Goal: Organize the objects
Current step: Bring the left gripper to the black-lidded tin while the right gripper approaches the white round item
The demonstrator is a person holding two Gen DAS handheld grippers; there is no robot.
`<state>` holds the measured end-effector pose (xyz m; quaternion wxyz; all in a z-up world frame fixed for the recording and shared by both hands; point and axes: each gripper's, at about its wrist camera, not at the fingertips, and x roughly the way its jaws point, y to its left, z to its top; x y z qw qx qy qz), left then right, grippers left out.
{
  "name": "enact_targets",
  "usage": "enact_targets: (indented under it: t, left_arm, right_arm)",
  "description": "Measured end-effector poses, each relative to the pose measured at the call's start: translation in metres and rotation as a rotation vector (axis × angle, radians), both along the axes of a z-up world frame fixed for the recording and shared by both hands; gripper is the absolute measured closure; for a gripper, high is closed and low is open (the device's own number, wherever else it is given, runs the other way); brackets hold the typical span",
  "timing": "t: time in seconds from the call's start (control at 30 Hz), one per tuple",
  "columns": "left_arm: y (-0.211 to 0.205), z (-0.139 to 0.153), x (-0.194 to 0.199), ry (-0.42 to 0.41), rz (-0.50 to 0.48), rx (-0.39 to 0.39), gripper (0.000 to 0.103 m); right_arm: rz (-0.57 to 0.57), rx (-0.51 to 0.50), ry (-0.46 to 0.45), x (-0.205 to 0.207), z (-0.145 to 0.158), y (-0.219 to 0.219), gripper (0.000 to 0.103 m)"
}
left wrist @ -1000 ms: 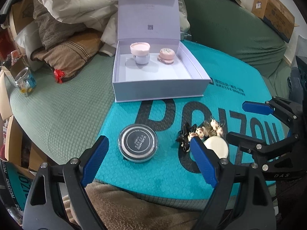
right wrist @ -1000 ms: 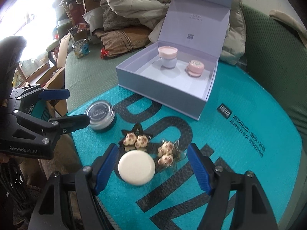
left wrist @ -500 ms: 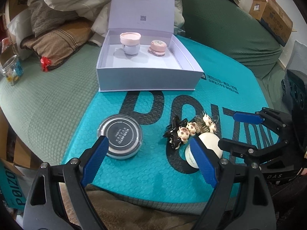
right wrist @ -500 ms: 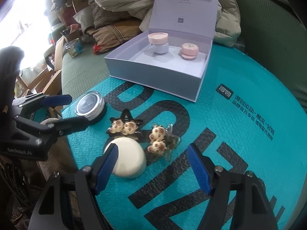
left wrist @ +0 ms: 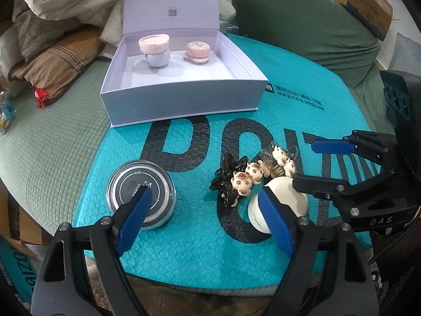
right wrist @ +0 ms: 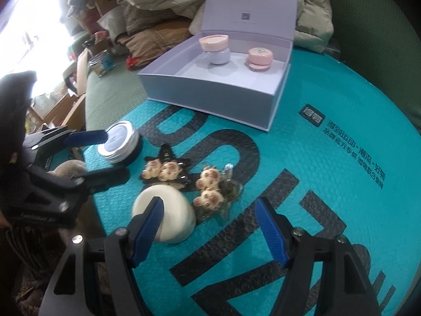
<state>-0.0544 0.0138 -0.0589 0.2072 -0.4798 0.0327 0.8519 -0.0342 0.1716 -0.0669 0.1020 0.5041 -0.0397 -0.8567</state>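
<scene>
A lilac gift box [left wrist: 184, 105] [right wrist: 210, 100] stands open on a teal mailer, with a pink-lidded jar [left wrist: 155, 50] and a pink compact [left wrist: 197, 51] inside. In front of it lie a black-lidded round jar [left wrist: 142, 194] [right wrist: 118, 139], a black bear hair clip [left wrist: 234, 181] [right wrist: 165, 169], a clear bear clip [left wrist: 281, 158] [right wrist: 213, 187] and a white jar [left wrist: 279, 205] [right wrist: 165, 210]. My left gripper [left wrist: 204, 216] [right wrist: 110, 155] hovers low with jaws closing; its left finger overlaps the black-lidded jar and no pad presses it. My right gripper [right wrist: 209, 218] [left wrist: 315, 166] is open over the white jar and clear clip.
The teal mailer [right wrist: 329, 158] lies on a green quilted sofa [left wrist: 52, 144]. Pillows and bedding [left wrist: 60, 52] pile up behind the box. A cardboard carton [left wrist: 363, 2] sits at the back right. A small glass jar [right wrist: 102, 63] stands at the sofa's left edge.
Both grippers have sunk toward the mailer and drawn nearer the loose items. The left gripper's jaws have narrowed a little. The items themselves lie where they were.
</scene>
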Motion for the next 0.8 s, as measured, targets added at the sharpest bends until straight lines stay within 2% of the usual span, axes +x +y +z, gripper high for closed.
enact_targets:
  t: [0.2,0.33,0.57,0.8]
  left_arm:
    - [-0.014,-0.002,0.001,0.026,0.056,-0.017,0.021]
    - [-0.026,-0.006,-0.001,0.017,0.096,-0.008,0.021]
    - [-0.035,-0.011,-0.005,0.019,0.143,-0.018,0.021]
    - [-0.041,-0.018,-0.013,0.006,0.169,-0.02,0.021]
  right_arm:
    - [0.04,-0.031,-0.007,0.01,0.003,-0.014,0.03]
    - [0.048,-0.041,-0.025,0.014,-0.001,-0.019,0.03]
    - [0.083,-0.083,-0.059,0.014,-0.01,-0.027,0.038]
    - [0.094,-0.092,-0.059,0.009,-0.014,-0.034,0.04]
